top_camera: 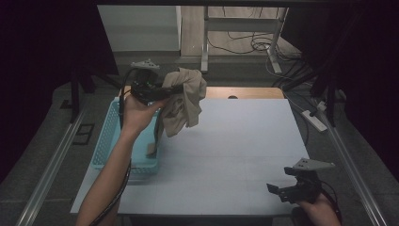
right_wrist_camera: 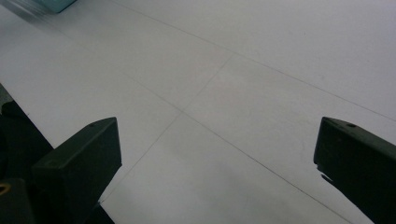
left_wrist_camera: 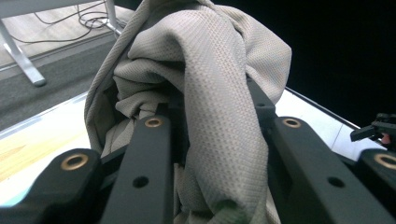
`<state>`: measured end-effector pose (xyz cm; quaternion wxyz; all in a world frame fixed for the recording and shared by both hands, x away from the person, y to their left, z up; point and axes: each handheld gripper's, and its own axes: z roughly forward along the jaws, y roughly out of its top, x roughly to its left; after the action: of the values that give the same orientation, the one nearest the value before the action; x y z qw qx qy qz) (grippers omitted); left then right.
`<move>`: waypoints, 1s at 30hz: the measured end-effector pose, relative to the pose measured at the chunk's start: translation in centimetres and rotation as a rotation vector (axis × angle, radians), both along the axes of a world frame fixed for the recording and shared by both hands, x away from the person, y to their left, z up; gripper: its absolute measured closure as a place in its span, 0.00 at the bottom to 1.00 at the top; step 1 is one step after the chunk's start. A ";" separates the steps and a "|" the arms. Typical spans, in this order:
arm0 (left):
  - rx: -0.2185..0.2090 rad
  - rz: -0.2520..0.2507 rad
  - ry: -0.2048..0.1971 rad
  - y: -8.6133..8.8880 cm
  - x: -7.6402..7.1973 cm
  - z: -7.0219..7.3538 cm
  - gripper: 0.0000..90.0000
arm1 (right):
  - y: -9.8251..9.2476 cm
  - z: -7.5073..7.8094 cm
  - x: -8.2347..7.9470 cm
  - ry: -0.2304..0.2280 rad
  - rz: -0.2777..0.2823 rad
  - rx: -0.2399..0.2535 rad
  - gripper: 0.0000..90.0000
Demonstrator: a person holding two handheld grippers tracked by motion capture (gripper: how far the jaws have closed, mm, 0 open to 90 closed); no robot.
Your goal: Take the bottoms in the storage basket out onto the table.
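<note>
High view, left: left gripper [top_camera: 175, 89] is pinching the beige cloth [top_camera: 184, 101], which is hanging lengthwise down over the blue basket [top_camera: 109, 133].
Cloth axis: dangling vertically from the jaws.
Right: right gripper [top_camera: 282, 187] is resting spread and empty, well apart.

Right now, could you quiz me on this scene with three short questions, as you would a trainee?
1. True or false: the left gripper is clamped on the beige cloth.
2. Which container sits below the cloth? A) blue basket B) metal bucket C) cardboard box
3. Fill in: the right gripper has its jaws ____ over the white table.

Key: 1 true; 2 A; 3 open.
</note>
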<state>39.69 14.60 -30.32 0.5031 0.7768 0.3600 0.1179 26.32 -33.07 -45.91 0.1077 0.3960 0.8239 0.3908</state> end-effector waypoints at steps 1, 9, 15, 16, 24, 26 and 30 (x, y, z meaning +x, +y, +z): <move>-0.002 -0.005 0.001 -0.2 0.1 0.1 0.78 | 0.0 0.0 0.0 0.000 0.000 0.000 0.01; -0.028 -0.048 0.011 -2.1 1.0 0.5 0.78 | 0.0 0.0 0.0 0.001 0.002 0.002 0.01; -0.027 -0.084 0.000 -4.0 1.4 1.2 0.78 | 0.0 0.0 0.0 0.001 0.002 0.003 0.01; -0.029 -0.090 -0.003 -4.4 1.4 1.3 0.78 | 0.0 0.0 0.0 0.001 0.003 0.003 0.01; -0.026 -0.141 -0.008 -6.9 1.7 1.7 0.78 | 0.0 0.0 0.0 0.001 0.005 0.003 0.01; -0.025 -0.152 -0.011 -7.5 1.7 1.7 0.78 | 0.0 0.0 0.0 0.002 0.005 0.003 0.01; -0.027 -0.177 -0.016 -8.7 1.6 1.9 0.78 | 0.0 0.0 0.0 0.001 0.006 0.003 0.01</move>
<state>41.25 5.94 -28.41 0.5247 0.7978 0.2875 0.0742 26.33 -33.09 -45.92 0.1057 0.3938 0.8247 0.3921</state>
